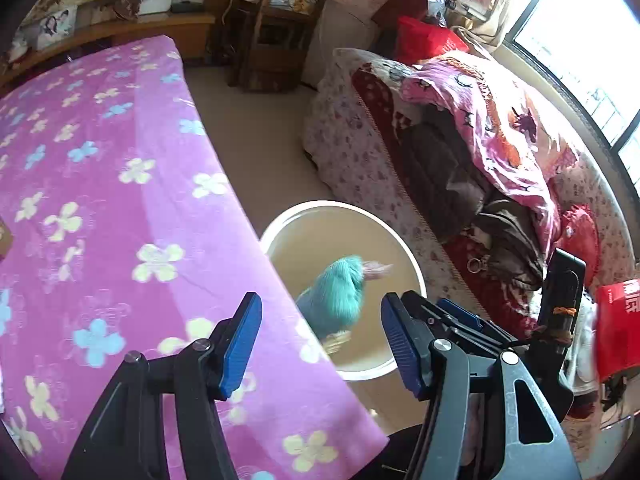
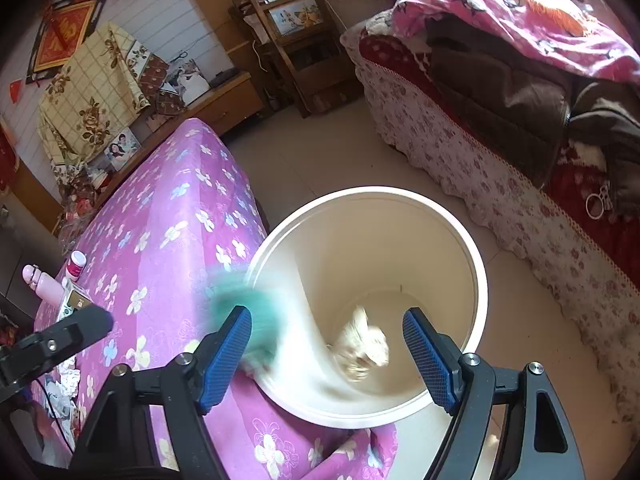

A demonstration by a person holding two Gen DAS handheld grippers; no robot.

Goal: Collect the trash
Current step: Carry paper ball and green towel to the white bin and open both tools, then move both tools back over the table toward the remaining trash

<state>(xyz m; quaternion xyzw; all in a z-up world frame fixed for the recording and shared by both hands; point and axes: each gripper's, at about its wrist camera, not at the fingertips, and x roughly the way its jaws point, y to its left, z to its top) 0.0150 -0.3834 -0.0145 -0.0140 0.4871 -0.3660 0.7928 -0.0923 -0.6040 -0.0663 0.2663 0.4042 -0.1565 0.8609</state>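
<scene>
A white round bin (image 2: 478, 276) stands on the floor beside the purple flowered table; it also shows in the left wrist view (image 1: 416, 264). My right gripper (image 2: 328, 356) is open and empty above the bin. A blurred teal fluffy thing (image 2: 244, 312) hangs at the bin's near rim by the left fingertip. A pale crumpled wad (image 2: 366, 346) lies blurred inside the bin. In the left wrist view the teal thing (image 1: 340, 300) and a pinkish scrap (image 1: 378, 269) show over the bin. My left gripper (image 1: 320, 346) is open and empty above the table edge.
The purple flowered tablecloth (image 2: 168, 216) carries a pink bottle (image 2: 40, 282), a small jar (image 2: 76, 264) and crumpled paper (image 2: 70, 378) at its left end. A sofa (image 2: 500, 168) piled with blankets stands to the right. A wooden chair (image 2: 296, 48) stands at the back.
</scene>
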